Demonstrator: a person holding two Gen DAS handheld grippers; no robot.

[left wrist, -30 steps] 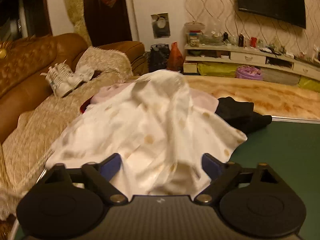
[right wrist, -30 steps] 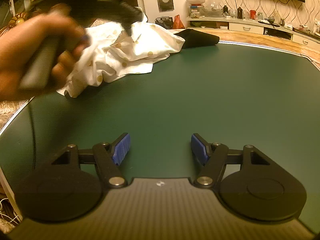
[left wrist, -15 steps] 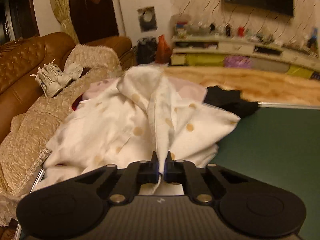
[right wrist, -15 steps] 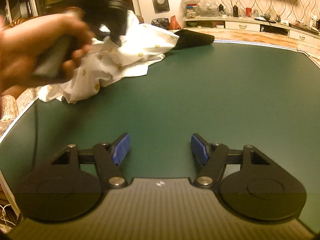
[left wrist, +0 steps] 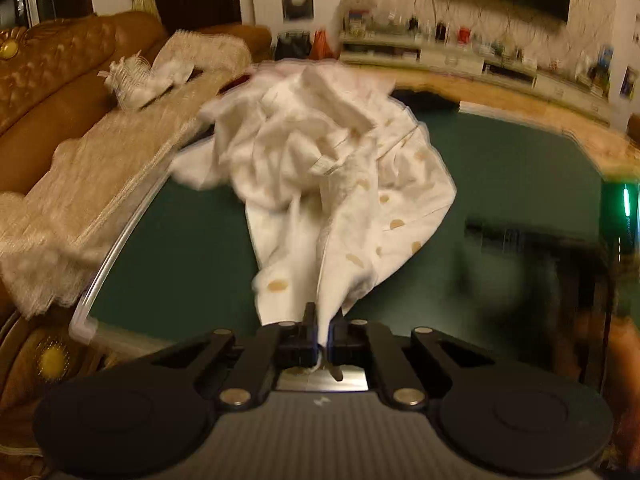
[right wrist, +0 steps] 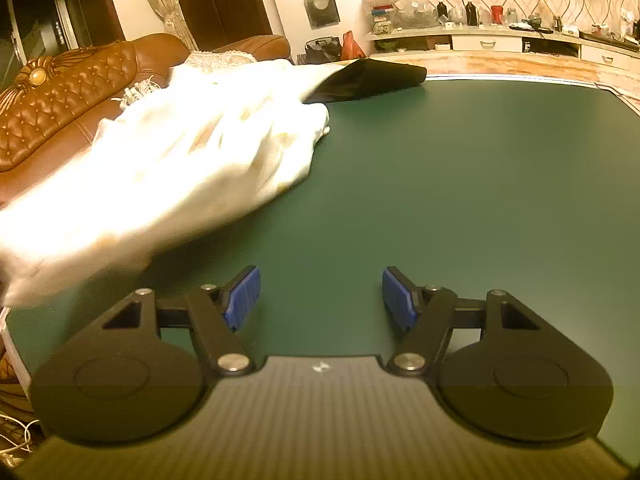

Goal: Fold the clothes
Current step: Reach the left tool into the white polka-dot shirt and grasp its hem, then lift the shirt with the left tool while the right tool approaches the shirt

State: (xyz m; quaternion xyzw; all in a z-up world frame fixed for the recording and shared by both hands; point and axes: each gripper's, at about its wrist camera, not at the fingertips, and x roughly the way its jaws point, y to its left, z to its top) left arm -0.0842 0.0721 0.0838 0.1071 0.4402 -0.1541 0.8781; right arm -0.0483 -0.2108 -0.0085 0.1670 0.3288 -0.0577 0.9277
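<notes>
Garment: my left gripper (left wrist: 323,334) is clamped on an edge of the white dotted garment (left wrist: 340,184), which trails away from me in a bunched strip toward the far left table (right wrist: 460,184) edge.
Right gripper: my right gripper (right wrist: 320,298) gapes empty over bare green, garment to its left.
Nearby: black garment (right wrist: 372,78) beyond; sofa (right wrist: 72,96) left.
Obstruction: none on the table ahead.

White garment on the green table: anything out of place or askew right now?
The white dotted garment is bunched in a crumpled heap, not spread flat; the left gripper pinches one fold. A black garment lies at the table's far edge. No visible damage. The right gripper is open, empty.
</notes>
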